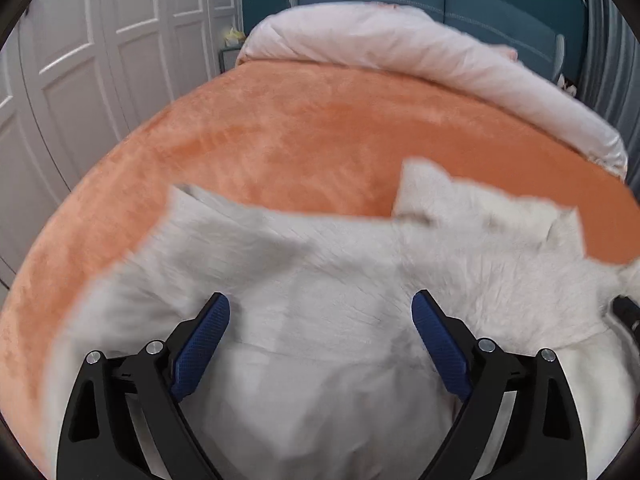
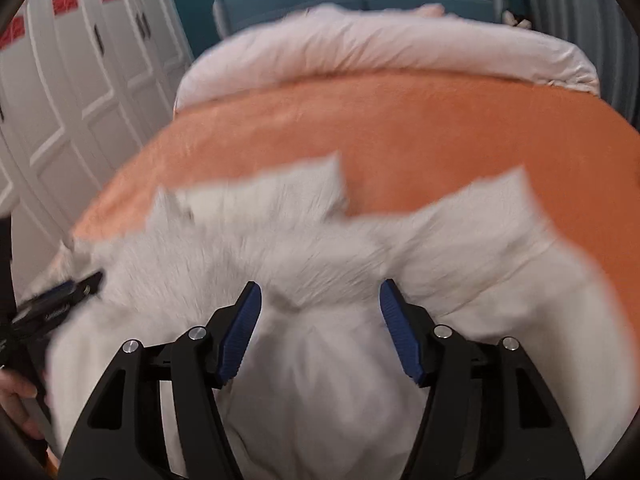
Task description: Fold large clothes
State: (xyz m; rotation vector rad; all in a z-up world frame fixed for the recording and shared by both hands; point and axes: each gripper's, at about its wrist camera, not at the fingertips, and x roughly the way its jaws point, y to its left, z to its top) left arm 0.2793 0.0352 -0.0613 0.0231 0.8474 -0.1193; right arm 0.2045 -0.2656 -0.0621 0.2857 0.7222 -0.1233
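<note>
The white garment lies spread on the orange blanket of the bed, at the near side, with two sleeve-like ends pointing toward the far side. The left tongs stand released above its near portion; no cloth sits between the blue pads. The right tongs are likewise released, jaws apart over a gathered crease in the garment, gripping nothing. Judged from this layout, the step in hand is a repositioning between folds: the garment is partly gathered, not yet a compact stack. The next move calls for selecting an edge or corner on each side, lowering both tongs to it, and clenching on cloth alone without catching the blanket pile. The far half of the blanket is bare up to the rolled pale duvet, giving open room to carry a fold forward. To the left, the bed edge and the white wardrobe doors limit sideways travel. Motion blur obscures the garment's exact edges.
</note>
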